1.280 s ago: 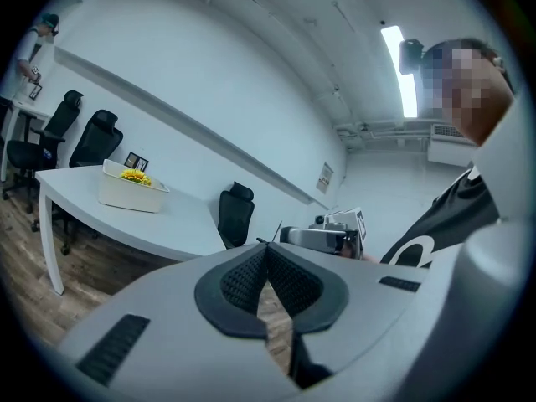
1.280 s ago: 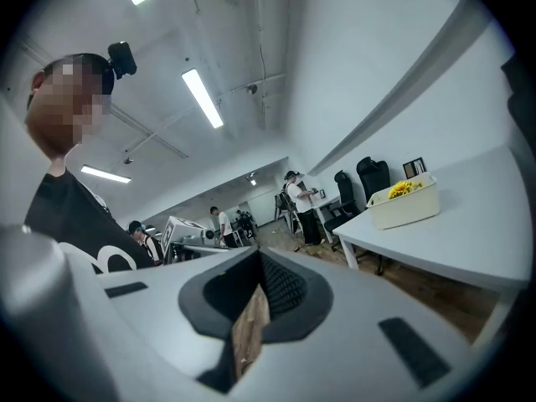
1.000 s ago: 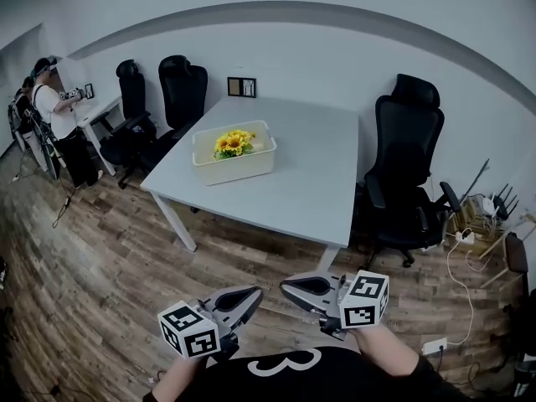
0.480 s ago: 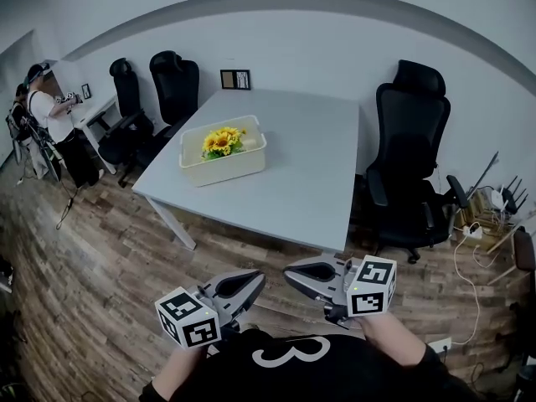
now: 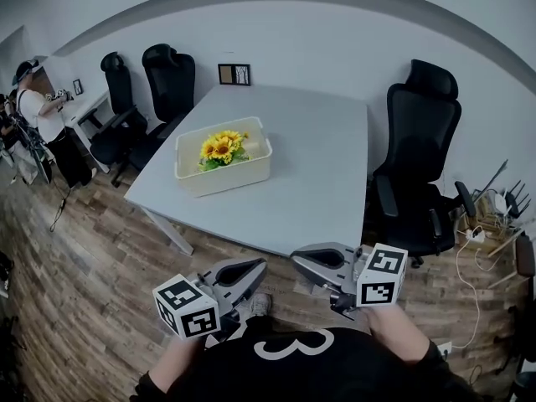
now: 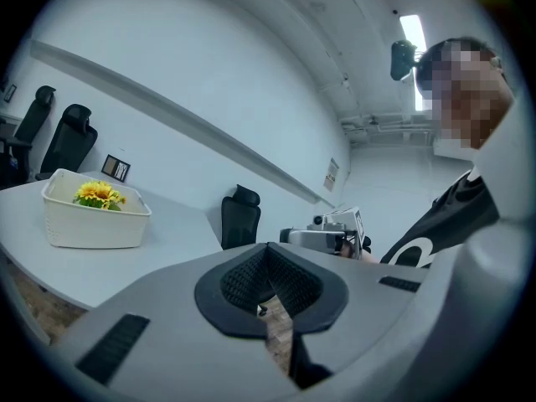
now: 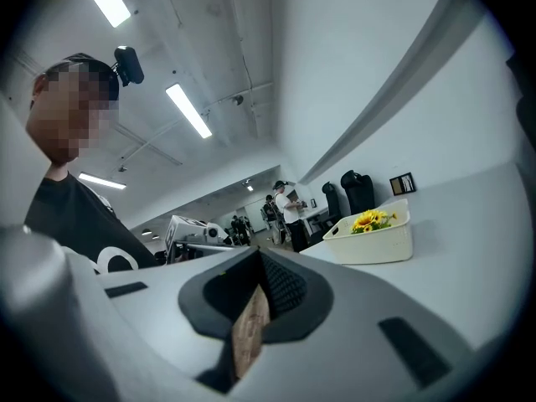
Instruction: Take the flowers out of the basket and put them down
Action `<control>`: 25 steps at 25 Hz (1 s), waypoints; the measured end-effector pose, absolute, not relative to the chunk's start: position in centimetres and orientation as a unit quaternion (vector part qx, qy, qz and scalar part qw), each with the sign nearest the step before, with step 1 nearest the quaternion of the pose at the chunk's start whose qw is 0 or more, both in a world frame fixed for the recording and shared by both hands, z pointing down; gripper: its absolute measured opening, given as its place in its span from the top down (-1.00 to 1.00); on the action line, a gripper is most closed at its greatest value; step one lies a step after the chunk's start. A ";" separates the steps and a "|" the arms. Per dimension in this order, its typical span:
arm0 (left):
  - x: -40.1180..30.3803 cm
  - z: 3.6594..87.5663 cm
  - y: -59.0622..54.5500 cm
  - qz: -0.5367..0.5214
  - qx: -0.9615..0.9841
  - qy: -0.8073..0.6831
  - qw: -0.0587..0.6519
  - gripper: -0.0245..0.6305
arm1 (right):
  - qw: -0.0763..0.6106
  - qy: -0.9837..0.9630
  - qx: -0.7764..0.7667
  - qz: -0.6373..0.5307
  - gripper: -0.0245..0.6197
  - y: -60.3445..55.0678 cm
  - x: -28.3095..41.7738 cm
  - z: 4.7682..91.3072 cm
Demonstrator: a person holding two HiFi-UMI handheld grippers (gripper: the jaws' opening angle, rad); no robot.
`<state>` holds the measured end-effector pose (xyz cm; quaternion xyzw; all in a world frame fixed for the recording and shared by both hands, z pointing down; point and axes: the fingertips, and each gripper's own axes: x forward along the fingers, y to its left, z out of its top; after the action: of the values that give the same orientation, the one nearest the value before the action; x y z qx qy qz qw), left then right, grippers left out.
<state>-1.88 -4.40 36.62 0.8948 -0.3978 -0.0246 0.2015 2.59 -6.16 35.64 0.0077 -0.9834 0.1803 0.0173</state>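
- Centrally, left of middle: flowers (image 5: 221,147) sit in the basket (image 5: 226,177) on the table (image 5: 318,166).
- Lower frame: left gripper (image 5: 260,266) and right gripper (image 5: 297,258), fingers closed together, holding nothing, well apart from the basket.

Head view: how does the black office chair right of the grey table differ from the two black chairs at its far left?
The black office chair on the right stands alone beside the grey table; the two black chairs stand side by side. The lone chair is nearer and looks larger than the pair. All are high-backed with armrests.
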 end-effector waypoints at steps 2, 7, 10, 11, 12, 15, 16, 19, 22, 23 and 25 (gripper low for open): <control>-3.2 36.5 -6.5 -0.025 0.897 -0.393 0.203 0.89 | 0.019 -0.983 0.009 0.183 0.90 -8.0 1.0 35.7; -7.2 36.2 -11.6 -0.024 0.899 -0.383 0.210 0.89 | 0.021 -0.981 0.019 0.191 0.90 -12.9 -3.0 35.4; -9.7 35.7 -14.5 -0.027 0.900 -0.380 0.211 0.89 | 0.023 -0.981 0.023 0.191 0.90 -15.7 -5.5 35.0; -10.5 35.6 -15.4 -0.027 0.900 -0.380 0.211 0.89 | 0.024 -0.981 0.025 0.191 0.90 -16.6 -6.3 34.8; -11.3 35.5 -16.3 -0.027 0.901 -0.380 0.209 0.89 | 0.024 -0.981 0.027 0.189 0.90 -17.5 -7.1 34.7; -14.0 35.2 -18.7 -0.028 0.901 -0.382 0.205 0.89 | 0.021 -0.982 0.035 0.185 0.90 -20.1 -9.1 34.2; -14.9 35.1 -19.4 -0.029 0.900 -0.383 0.204 0.89 | 0.020 -0.982 0.037 0.184 0.90 -20.8 -9.8 34.0; -17.0 35.1 -21.3 -0.031 0.900 -0.384 0.204 0.89 | 0.020 -0.982 0.041 0.182 0.90 -22.6 -11.5 34.1; -18.4 35.5 -22.9 -0.028 0.902 -0.379 0.207 0.89 | 0.021 -0.981 0.043 0.187 0.90 -24.0 -13.0 34.5; -18.8 35.6 -23.5 -0.026 0.902 -0.377 0.207 0.89 | 0.020 -0.981 0.044 0.188 0.90 -24.5 -13.5 34.6; -19.7 35.8 -24.6 -0.023 0.903 -0.377 0.206 0.89 | 0.020 -0.980 0.045 0.191 0.90 -25.4 -14.4 34.8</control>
<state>-19.72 -24.64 35.76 0.9027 -0.3769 -0.0231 0.2061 -14.35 -25.43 34.78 0.0446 -0.9805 0.1905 0.0202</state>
